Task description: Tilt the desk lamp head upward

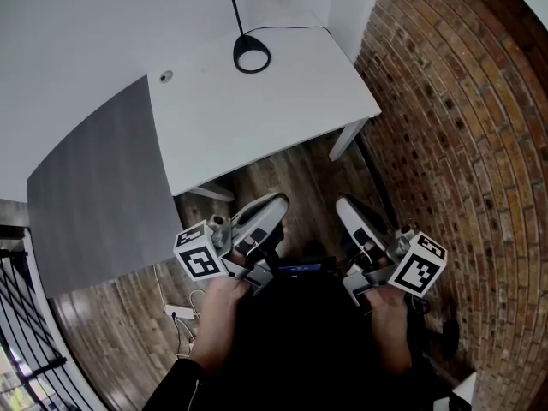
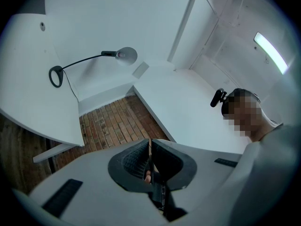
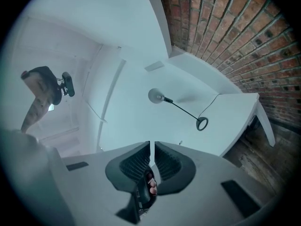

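- The left gripper [image 2: 149, 142] has its jaws pressed together, with nothing between them.
- The right gripper [image 3: 152, 145] shows a thin slit between its jaws, which hold nothing.
- Both grippers hang low over the wood floor [image 1: 282, 174], short of the white desk [image 1: 257, 127].
- The desk lamp [image 3: 181, 108] stands at the desk's far end, well apart from both grippers. Its head [image 3: 156, 96] is on a thin arm and its ring base [image 1: 252, 55] rests on the desktop.
- A brick wall [image 1: 462, 144] runs along the right.

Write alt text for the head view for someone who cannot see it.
A person holds a left gripper and a right gripper low over a wood floor, short of a white desk bearing a black lamp with a ring base. A brick wall runs along the right.
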